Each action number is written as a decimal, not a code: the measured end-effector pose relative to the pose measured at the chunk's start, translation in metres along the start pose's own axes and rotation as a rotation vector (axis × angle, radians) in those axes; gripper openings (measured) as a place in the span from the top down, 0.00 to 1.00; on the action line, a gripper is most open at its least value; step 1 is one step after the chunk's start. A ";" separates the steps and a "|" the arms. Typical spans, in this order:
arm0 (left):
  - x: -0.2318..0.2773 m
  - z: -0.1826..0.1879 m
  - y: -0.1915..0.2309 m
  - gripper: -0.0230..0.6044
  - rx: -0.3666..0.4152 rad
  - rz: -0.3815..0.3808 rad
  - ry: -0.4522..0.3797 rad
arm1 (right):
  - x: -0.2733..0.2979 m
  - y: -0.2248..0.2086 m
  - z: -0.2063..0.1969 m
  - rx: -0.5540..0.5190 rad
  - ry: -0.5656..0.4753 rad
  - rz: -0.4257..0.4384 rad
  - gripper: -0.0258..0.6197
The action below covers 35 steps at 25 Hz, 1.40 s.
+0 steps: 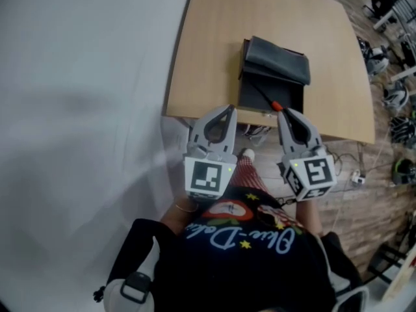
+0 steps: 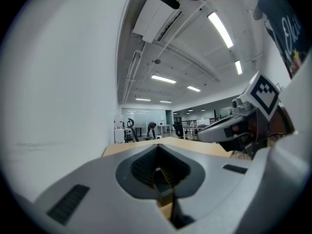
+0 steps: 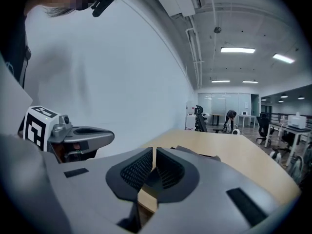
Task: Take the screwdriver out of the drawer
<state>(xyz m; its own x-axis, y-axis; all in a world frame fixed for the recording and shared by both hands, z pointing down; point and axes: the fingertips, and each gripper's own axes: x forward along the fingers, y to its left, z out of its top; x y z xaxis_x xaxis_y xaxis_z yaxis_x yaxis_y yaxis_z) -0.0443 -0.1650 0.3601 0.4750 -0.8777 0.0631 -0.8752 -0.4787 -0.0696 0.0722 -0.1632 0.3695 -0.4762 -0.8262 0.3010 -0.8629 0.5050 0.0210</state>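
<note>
A dark grey drawer box stands open on the wooden table. The screwdriver, with a black shaft and an orange-red handle, lies slantwise in it, handle toward the near edge. Both grippers hang in front of the table's near edge and point at it. My left gripper is shut with nothing in it, left of the drawer. Also shut and holding nothing, my right gripper has its tip just right of the handle in the head view. The dark box shows just past the right jaws.
A white wall runs along the table's left side. To the right, on the wood floor, are cables and office chair bases. My dark shirt fills the bottom of the head view.
</note>
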 end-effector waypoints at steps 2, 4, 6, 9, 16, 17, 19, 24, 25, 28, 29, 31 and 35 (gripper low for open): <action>0.015 -0.002 0.000 0.96 0.000 0.010 0.008 | 0.011 -0.018 -0.004 -0.013 0.023 0.001 0.96; 0.029 -0.003 0.000 0.96 0.001 0.020 0.016 | 0.020 -0.032 -0.009 -0.036 0.056 0.016 0.96; 0.041 -0.005 0.000 0.96 -0.001 0.033 0.027 | 0.029 -0.043 -0.018 -0.073 0.109 0.035 0.96; 0.060 -0.011 0.000 0.96 -0.002 0.052 0.040 | 0.047 -0.064 -0.034 -0.075 0.151 0.037 0.96; 0.086 -0.019 0.003 0.96 -0.008 0.129 0.078 | 0.082 -0.076 -0.074 -0.077 0.294 0.205 0.89; 0.089 -0.020 0.003 0.96 -0.006 0.140 0.084 | 0.085 -0.077 -0.079 -0.083 0.313 0.226 0.89; 0.095 -0.020 0.004 0.96 -0.004 0.163 0.088 | 0.090 -0.079 -0.088 -0.090 0.348 0.264 0.88; 0.103 -0.019 0.000 0.96 0.001 0.210 0.096 | 0.099 -0.084 -0.101 -0.152 0.393 0.319 0.87; 0.104 -0.020 -0.001 0.96 -0.002 0.216 0.098 | 0.101 -0.084 -0.105 -0.164 0.404 0.328 0.87; 0.104 -0.023 0.000 0.96 -0.006 0.223 0.110 | 0.107 -0.081 -0.114 -0.179 0.440 0.354 0.87; 0.104 -0.022 0.001 0.96 -0.005 0.226 0.112 | 0.109 -0.080 -0.116 -0.185 0.450 0.359 0.86; 0.102 -0.020 0.004 0.96 -0.008 0.234 0.112 | 0.113 -0.077 -0.120 -0.196 0.468 0.367 0.85; 0.099 -0.017 0.012 0.96 0.001 0.235 0.121 | 0.118 -0.068 -0.132 -0.210 0.534 0.384 0.83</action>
<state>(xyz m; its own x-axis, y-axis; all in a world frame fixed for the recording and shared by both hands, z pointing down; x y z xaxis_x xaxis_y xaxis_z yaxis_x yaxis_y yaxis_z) -0.0092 -0.2567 0.3819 0.2438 -0.9560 0.1633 -0.9603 -0.2616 -0.0974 0.0971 -0.2625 0.5292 -0.5464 -0.3697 0.7515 -0.5727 0.8197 -0.0132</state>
